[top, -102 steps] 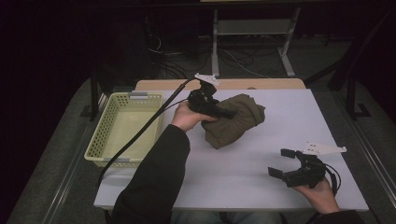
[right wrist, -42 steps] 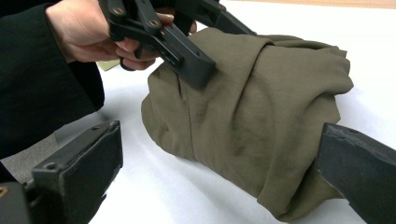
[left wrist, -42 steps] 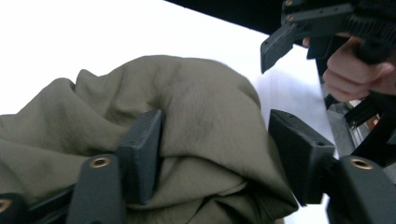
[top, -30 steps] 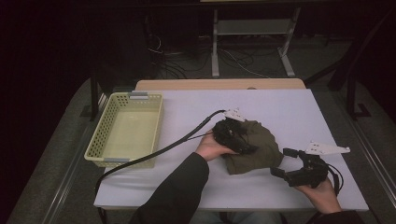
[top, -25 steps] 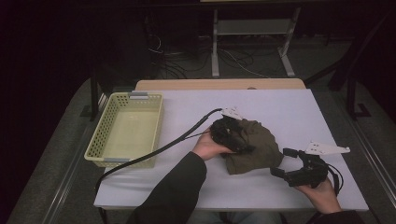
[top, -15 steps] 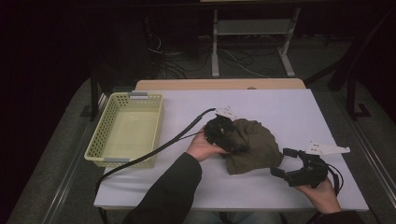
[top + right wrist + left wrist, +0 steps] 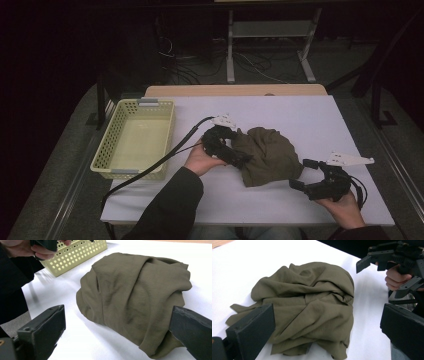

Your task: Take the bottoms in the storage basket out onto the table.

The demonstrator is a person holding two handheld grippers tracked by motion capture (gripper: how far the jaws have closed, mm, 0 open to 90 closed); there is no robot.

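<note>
At nine o'clock on the counter [image 7: 300,115] stands one yellow perforated basket [image 7: 134,140], nothing in it. Centre: one crumpled olive cloth [image 7: 267,155] lies on the counter, its folds hiding its underside. The left gripper [image 7: 239,159], at the cloth's nine o'clock edge, has just been opening; jaws wide, nothing between them. At four o'clock, the right gripper [image 7: 299,176] stands open just beside the cloth.
</note>
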